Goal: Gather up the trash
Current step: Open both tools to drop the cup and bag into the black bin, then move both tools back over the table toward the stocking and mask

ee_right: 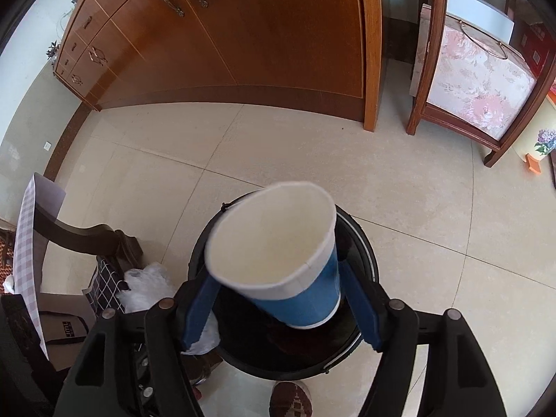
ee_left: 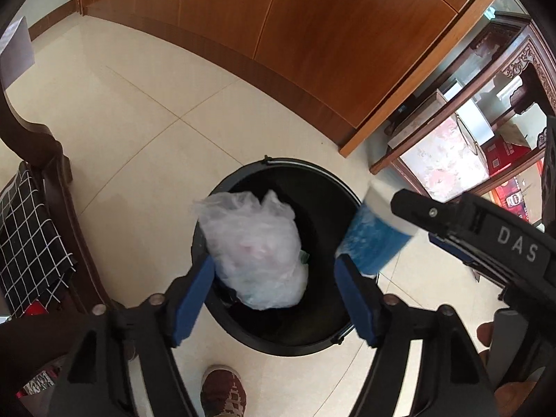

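A black round trash bin [ee_left: 278,342] stands on the tiled floor below both grippers; it also shows in the right wrist view [ee_right: 361,243]. A crumpled clear plastic bag [ee_left: 253,246] sits between the wide-open fingers of my left gripper [ee_left: 274,299], over the bin's mouth and touching neither pad. My right gripper [ee_right: 278,299] holds a blue paper cup with a white rim [ee_right: 278,253] between its blue pads, tilted over the bin. The cup [ee_left: 375,236] and the right gripper's body [ee_left: 486,239] also show at the right of the left wrist view.
A wooden cabinet [ee_left: 295,27] runs along the back wall. A dark wooden chair [ee_left: 52,160] with a checked black cloth [ee_left: 27,236] stands at the left. A carved wooden table [ee_left: 486,111] with boxes under it stands at the right. A shoe [ee_left: 222,396] is at the bin's near side.
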Demonstrator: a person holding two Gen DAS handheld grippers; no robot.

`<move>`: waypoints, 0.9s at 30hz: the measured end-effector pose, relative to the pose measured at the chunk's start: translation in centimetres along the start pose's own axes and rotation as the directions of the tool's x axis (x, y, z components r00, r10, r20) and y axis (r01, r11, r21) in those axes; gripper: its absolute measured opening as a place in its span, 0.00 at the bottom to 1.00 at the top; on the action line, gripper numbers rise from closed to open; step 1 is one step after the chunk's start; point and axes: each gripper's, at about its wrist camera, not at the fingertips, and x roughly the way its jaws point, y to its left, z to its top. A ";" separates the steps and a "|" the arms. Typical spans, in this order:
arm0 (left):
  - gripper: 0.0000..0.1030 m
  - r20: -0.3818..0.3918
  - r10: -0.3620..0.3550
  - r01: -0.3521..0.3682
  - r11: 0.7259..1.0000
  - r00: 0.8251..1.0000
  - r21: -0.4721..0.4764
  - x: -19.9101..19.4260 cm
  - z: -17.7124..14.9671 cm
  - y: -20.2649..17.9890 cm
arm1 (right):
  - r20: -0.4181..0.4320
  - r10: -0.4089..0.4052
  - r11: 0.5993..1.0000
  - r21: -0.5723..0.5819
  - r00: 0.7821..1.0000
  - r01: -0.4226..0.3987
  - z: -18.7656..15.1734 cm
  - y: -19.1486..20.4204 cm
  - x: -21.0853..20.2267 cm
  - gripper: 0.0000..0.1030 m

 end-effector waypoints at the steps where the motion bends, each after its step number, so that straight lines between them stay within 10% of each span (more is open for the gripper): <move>1: 0.73 0.002 0.004 -0.004 1.000 1.000 0.000 0.1 0.1 -0.1 | 0.007 -0.008 1.000 0.006 1.000 0.008 0.0 0.0 -0.2 0.74; 27: 0.73 0.306 0.148 -0.150 0.989 0.940 -0.016 -16.9 -2.2 3.7 | 0.189 0.102 0.988 -0.137 0.977 -0.076 -5.9 6.3 -13.2 0.74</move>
